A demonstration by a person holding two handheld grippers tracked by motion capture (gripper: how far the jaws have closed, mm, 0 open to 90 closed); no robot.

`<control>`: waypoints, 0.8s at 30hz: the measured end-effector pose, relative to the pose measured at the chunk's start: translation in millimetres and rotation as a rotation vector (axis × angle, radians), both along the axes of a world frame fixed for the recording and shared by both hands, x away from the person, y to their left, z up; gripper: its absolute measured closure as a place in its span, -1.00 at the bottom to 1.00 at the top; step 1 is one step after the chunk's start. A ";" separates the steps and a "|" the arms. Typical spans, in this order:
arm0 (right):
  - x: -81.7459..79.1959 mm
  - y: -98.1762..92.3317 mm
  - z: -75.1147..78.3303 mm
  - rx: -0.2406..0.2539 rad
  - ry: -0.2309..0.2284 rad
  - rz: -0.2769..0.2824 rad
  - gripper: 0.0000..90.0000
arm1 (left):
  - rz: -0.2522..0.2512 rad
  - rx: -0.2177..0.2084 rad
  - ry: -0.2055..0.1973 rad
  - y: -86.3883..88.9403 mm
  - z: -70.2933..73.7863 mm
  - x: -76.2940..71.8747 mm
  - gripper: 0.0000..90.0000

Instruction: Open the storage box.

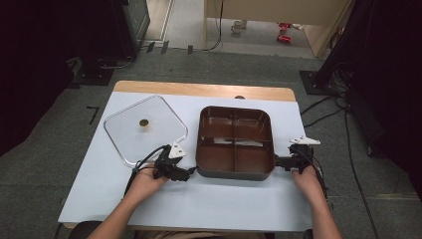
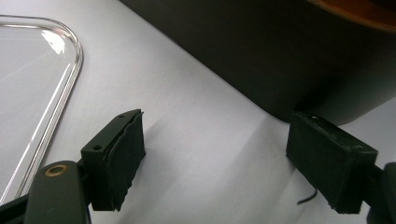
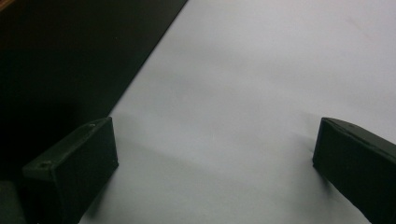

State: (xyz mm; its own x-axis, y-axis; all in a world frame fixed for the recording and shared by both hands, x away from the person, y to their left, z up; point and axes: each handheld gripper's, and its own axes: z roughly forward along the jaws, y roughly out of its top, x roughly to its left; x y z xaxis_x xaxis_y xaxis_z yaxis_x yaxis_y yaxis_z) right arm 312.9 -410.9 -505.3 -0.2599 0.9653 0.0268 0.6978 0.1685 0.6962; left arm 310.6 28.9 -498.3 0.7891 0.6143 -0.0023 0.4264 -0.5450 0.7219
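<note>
Far left on the white table sheet (image 1: 214, 204) lies the clear lid (image 1: 144, 128), flat, with its small brass-coloured knob (image 1: 144, 122) at centre; in my left gripper view its rounded glass corner (image 2: 44, 70) sits off to one side, apart from my jaws. My left gripper (image 1: 190, 172) is low over the sheet, just beside the near left corner of the pot, the lid's near edge close behind it. Its jaws are spread wide with bare white sheet between the pads (image 2: 122, 154); one jaw tip sits right by the pot's dark outer wall (image 2: 261, 60), though I cannot tell whether it touches. Nothing is gripped. Centre of the table: the square dark pot (image 1: 235, 172), brown inside, divided into four compartments, lid off. Its rim shows as an orange-brown sliver at the top of my left gripper view. To the right, my right gripper (image 1: 278, 162) is held level at the pot's near right side, tips just beside the wall. In my right gripper view the jaws stand wide apart, pads (image 3: 77, 163) over the sheet, holding nothing, with the pot's black wall (image 3: 70, 51) alongside one jaw.
</note>
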 end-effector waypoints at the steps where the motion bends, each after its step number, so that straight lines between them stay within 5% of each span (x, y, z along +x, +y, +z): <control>1: 0.0 0.0 0.0 0.000 0.000 0.000 -1.00 | 0.003 -0.011 -0.009 0.5 -1.2 -1.0 -0.59; 17: 0.0 0.0 0.0 0.000 0.000 0.000 -1.00 | 0.006 -0.007 -0.012 0.2 -1.2 -1.4 -0.60; 21: 0.0 -0.1 0.0 0.000 0.000 0.000 -1.00 | 0.084 0.013 -0.010 -2.4 -1.8 -3.0 -0.77; 24: 0.0 -0.2 0.0 -0.001 0.001 0.001 -1.00 | 0.089 0.013 -0.005 -2.3 -1.8 -2.6 -0.82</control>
